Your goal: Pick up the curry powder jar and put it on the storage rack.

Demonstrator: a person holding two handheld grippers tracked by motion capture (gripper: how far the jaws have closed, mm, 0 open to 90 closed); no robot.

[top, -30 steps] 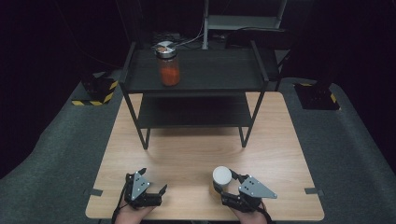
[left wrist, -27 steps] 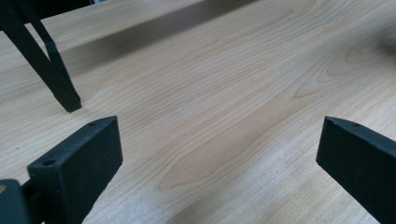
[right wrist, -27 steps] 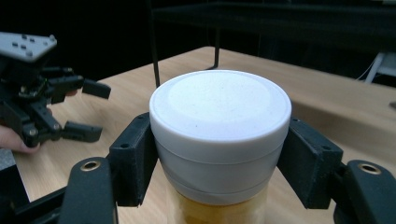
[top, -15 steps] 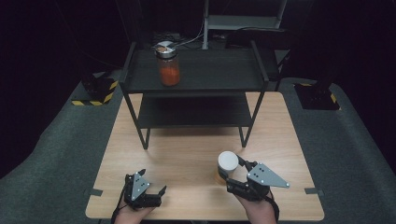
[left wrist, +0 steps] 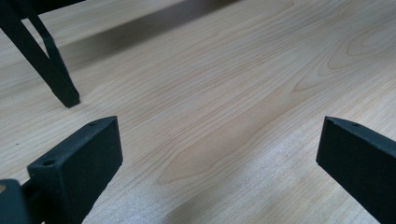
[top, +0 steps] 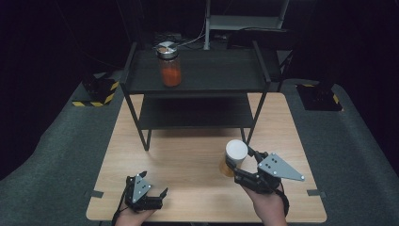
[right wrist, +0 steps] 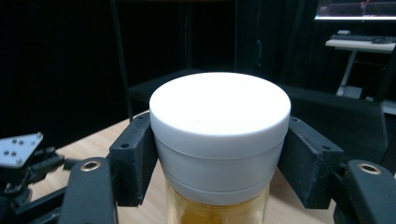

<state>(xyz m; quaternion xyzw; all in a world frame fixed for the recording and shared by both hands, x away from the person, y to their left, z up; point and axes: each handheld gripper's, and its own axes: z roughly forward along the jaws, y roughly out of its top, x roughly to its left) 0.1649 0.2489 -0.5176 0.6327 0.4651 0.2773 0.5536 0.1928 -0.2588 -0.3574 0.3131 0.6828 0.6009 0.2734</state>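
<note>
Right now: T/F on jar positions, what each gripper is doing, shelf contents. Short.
1. The right gripper is shut on the white-lidded jar. True.
2. The left gripper holds a jar. False: its jaws stand open over bare table.
3. The red-filled jar stands on the top shelf of the black rack. True.
4. The white-lidded jar is on the lower shelf. False: it is in front of the rack, in the right gripper.
5. The red-filled jar has a white lid. False: its lid is metal.
</note>
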